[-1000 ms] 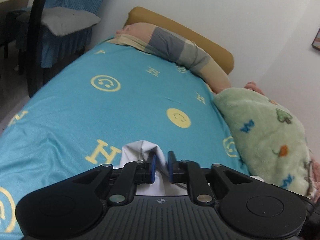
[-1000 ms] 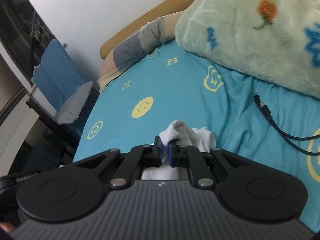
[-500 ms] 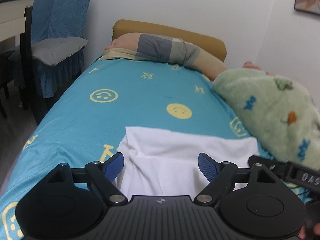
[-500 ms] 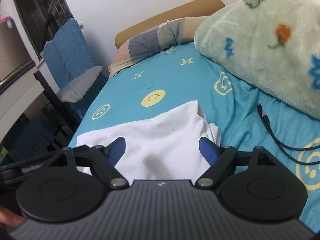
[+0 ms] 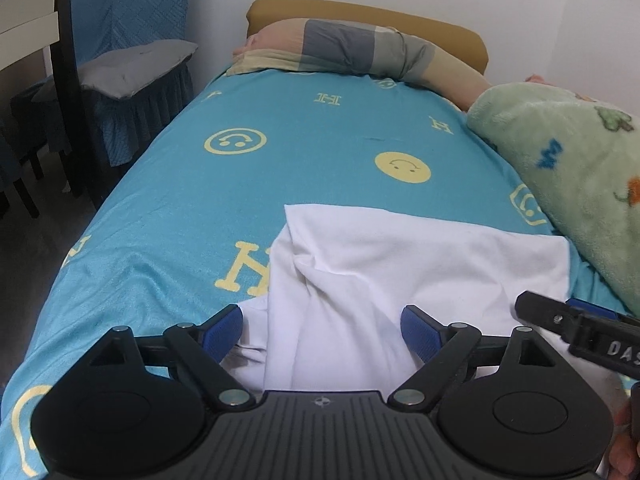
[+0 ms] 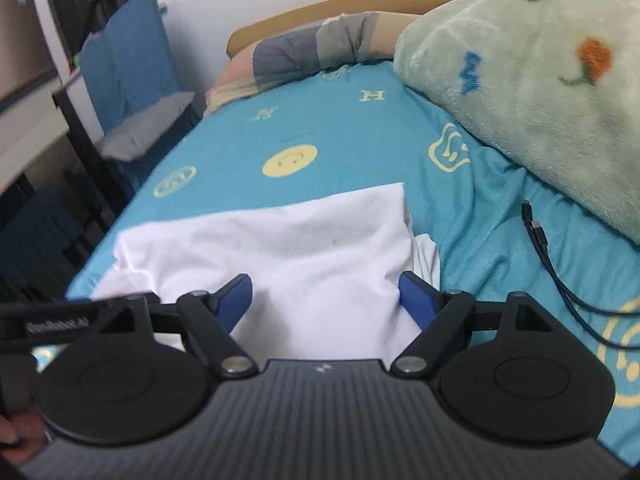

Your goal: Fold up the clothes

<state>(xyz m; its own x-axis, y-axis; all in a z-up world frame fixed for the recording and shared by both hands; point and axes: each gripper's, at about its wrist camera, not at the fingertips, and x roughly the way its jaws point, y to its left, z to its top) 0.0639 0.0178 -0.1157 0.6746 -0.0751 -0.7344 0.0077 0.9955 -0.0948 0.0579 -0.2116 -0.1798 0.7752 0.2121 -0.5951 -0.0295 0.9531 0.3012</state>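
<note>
A white garment (image 5: 400,248) lies folded over on the blue bed sheet (image 5: 192,208), with a straight far edge and creases near its left side. My left gripper (image 5: 322,316) hovers over the garment's near left part. Its jaws are opening, the blue pads (image 5: 224,332) stand wide apart, and neither presses on the cloth. In the right wrist view the same garment (image 6: 288,240) spreads below my right gripper (image 6: 325,280), which is open over the near right part, its pads clear of the fabric.
A green fleece blanket (image 5: 580,184) is heaped along the bed's right side. A striped pillow (image 5: 352,48) lies at the headboard. A black cable (image 6: 552,256) runs across the sheet to the right of the garment. A blue-covered chair (image 5: 120,76) stands left of the bed.
Both grippers were shut on bunched white cloth a second ago. Both have since opened wide and let go, and the garment now lies spread flat on the sheet.
</note>
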